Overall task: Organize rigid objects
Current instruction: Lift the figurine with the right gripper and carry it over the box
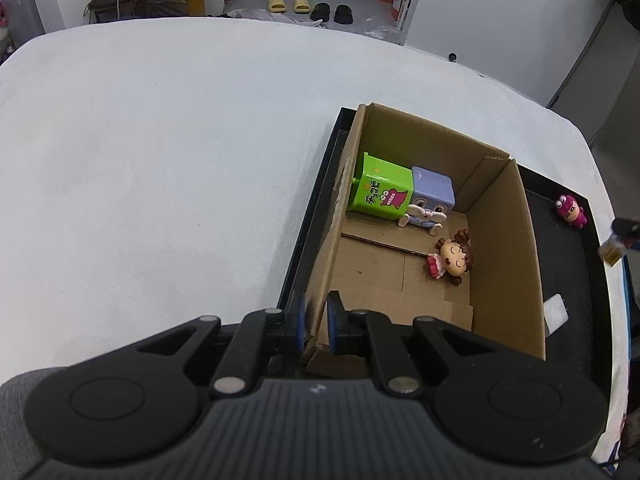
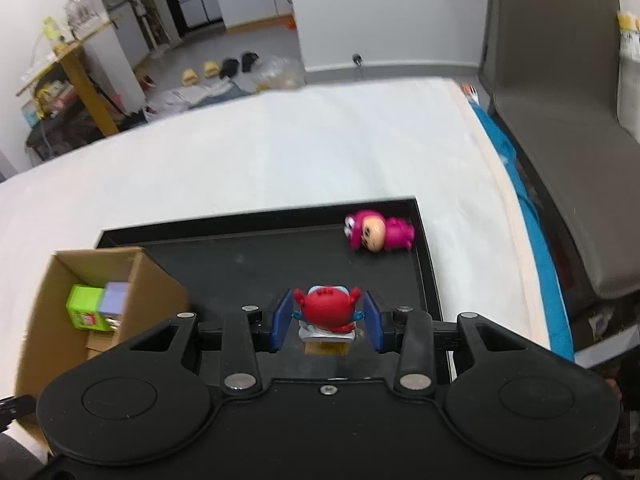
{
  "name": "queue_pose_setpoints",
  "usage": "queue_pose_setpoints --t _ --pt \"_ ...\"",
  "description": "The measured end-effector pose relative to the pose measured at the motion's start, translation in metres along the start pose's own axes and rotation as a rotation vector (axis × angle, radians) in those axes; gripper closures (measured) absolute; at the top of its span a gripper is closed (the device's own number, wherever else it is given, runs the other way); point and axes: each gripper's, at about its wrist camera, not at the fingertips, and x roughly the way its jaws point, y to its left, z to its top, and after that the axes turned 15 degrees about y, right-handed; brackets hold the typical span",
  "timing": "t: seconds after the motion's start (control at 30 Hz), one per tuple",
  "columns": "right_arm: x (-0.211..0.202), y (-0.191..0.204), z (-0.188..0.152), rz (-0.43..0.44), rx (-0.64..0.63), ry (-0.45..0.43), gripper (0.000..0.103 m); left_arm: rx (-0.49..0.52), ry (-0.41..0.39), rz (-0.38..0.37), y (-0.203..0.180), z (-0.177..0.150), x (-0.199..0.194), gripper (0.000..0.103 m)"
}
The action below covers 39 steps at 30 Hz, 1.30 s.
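Observation:
My left gripper [image 1: 315,320] is shut on the near left wall of a cardboard box [image 1: 496,248] that stands in a black tray [image 1: 576,280]. In the box lie a green toy box [image 1: 380,194], a lilac cube-head figure [image 1: 430,200] and a brown-haired doll [image 1: 454,258]. My right gripper [image 2: 326,318] is shut on a red crab figure [image 2: 325,310], held above the tray [image 2: 248,264]. A pink figure [image 2: 378,233] lies at the tray's far right corner; it also shows in the left wrist view [image 1: 571,210]. The box [image 2: 48,320] is at the left in the right wrist view.
The tray sits on a white-covered table [image 1: 160,160]. A grey chair [image 2: 560,120] stands off the table's right side. A small white card [image 1: 556,310] lies in the tray beside the box. Slippers [image 1: 310,10] and clutter are on the floor beyond.

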Motion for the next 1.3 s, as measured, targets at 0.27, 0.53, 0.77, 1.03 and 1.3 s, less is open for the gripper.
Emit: queue_pose_setpoints --t 0.27,0.53,0.77,1.03,1.3 --pt "-0.034 0.011 -0.005 0.063 -0.038 -0.064 0.065 0.011 -0.014 0.015 -0.002 -0.001 0.001 0.093" --pt "-0.052 0.024 -0.011 0.114 -0.067 -0.095 0.065 0.014 -0.026 0.012 -0.001 -0.004 0.001 0.093" --pt "-0.055 0.041 -0.010 0.215 -0.107 -0.106 0.065 0.017 -0.029 0.003 0.001 -0.003 -0.001 0.094" --pt "-0.055 0.078 -0.015 0.258 -0.193 -0.121 0.065 0.021 -0.032 -0.012 0.004 -0.005 0.000 0.094" --pt "-0.048 0.104 -0.013 0.304 -0.255 -0.105 0.065 0.018 -0.032 -0.033 0.008 -0.005 0.000 0.094"
